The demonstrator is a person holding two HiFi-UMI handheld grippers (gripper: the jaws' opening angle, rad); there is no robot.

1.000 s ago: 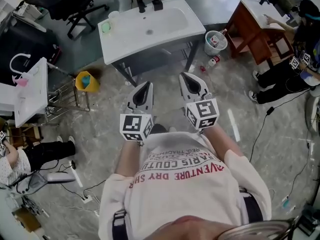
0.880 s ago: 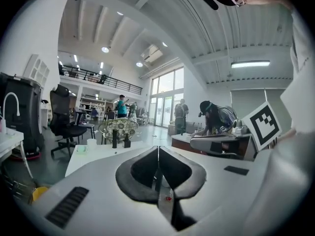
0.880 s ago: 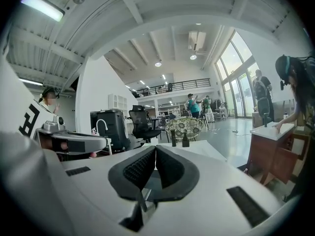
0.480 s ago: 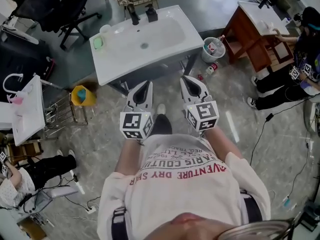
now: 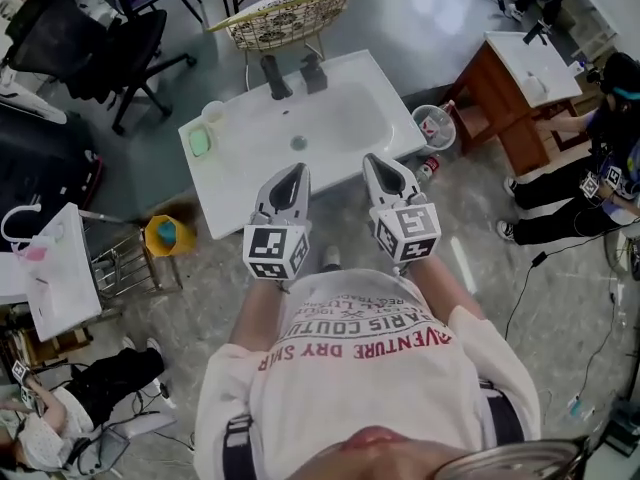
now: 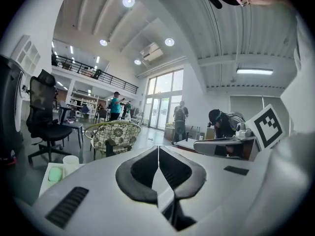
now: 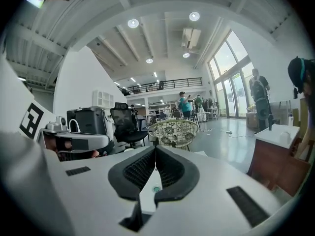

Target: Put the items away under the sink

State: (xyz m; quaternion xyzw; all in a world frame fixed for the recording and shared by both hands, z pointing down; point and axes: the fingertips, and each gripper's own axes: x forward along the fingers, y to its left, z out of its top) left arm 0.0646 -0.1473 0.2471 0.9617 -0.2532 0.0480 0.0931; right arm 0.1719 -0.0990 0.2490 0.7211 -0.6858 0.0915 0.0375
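Below the sink (image 5: 232, 182) corner, floor bottle (image 5: 428, 169) only partly visible.

I hold my left tool (image 5: 296, 171) and right tool (image 5: 373, 160) side by side, forearms stretched forward, both tips over the near edge of the sink (image 5: 232, 182). Each tool's jaws are pressed together with nothing between them.

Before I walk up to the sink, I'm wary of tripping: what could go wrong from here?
The red-and-white bottle lying on the floor beside the white rectangular sink could be kicked or stepped on. The left tongs and right tongs are both shut and empty; unopened, they may topple items.
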